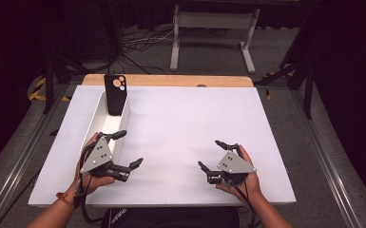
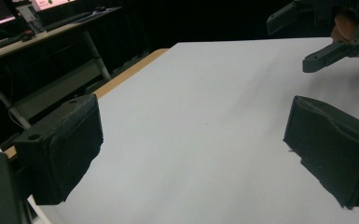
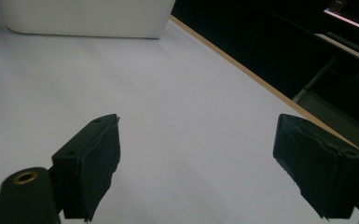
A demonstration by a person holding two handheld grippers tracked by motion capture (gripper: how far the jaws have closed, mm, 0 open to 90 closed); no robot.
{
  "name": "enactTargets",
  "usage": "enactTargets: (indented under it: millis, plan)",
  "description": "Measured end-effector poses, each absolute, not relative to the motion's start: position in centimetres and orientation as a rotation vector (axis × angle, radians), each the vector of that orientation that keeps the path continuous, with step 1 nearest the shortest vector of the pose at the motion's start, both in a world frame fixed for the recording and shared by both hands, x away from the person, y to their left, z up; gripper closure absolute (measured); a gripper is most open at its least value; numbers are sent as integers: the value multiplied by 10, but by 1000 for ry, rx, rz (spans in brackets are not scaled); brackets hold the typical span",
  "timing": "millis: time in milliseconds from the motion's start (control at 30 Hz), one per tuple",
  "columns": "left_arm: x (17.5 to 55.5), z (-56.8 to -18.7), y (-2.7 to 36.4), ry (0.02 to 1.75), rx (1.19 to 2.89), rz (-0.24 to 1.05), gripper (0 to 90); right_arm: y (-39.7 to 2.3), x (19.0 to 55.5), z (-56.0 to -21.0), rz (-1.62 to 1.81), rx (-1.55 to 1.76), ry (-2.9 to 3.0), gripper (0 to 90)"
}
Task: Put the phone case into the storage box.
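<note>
A black phone case [image 1: 115, 95] stands upright at the far end of a long white tray [image 1: 94, 127] on the left of the white table [image 1: 185, 118]. My left gripper [image 1: 127, 149] is held beside the tray's near end, open, with nothing between its jaws. In the left gripper view the left gripper [image 2: 196, 149] stands wide apart over bare table, with the right gripper [image 2: 328, 35] at the top right. My right gripper [image 1: 212, 155] is open near the front right of the table. In its own view the right gripper [image 3: 200, 163] points toward the tray [image 3: 84, 18].
A wooden strip [image 1: 166, 80] runs along the table's far edge. Beyond it lie a white stand [image 1: 214, 38] and cables [image 1: 138, 45] on the floor. Dark frame posts [image 1: 50, 80] stand to both sides.
</note>
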State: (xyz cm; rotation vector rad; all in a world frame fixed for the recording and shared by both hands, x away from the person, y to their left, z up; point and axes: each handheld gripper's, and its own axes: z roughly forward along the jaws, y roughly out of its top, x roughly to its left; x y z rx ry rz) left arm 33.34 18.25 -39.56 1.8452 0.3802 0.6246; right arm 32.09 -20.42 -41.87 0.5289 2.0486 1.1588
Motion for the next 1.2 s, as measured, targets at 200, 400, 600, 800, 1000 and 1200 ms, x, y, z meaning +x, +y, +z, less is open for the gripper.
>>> enactTargets:
  millis: [200,400,600,800,1000,1200]
  plan:
    - [327,-400,183,388,1865,587,52,-205,320,-418,1167,531,2045,155]
    - [323,-407,184,390,1878,574,47,-206,319,-417,1172,537,2040,155]
    - [321,-415,188,395,1919,602,47,-206,319,-418,1167,533,2040,155]
    - [317,-426,195,422,1937,595,48,-206,317,-418,1166,530,2042,155]
    - [316,-435,202,448,1967,593,45,-208,317,-416,1172,543,2032,155]
    - [308,-440,204,447,1933,621,53,-209,316,-418,1165,542,2035,155]
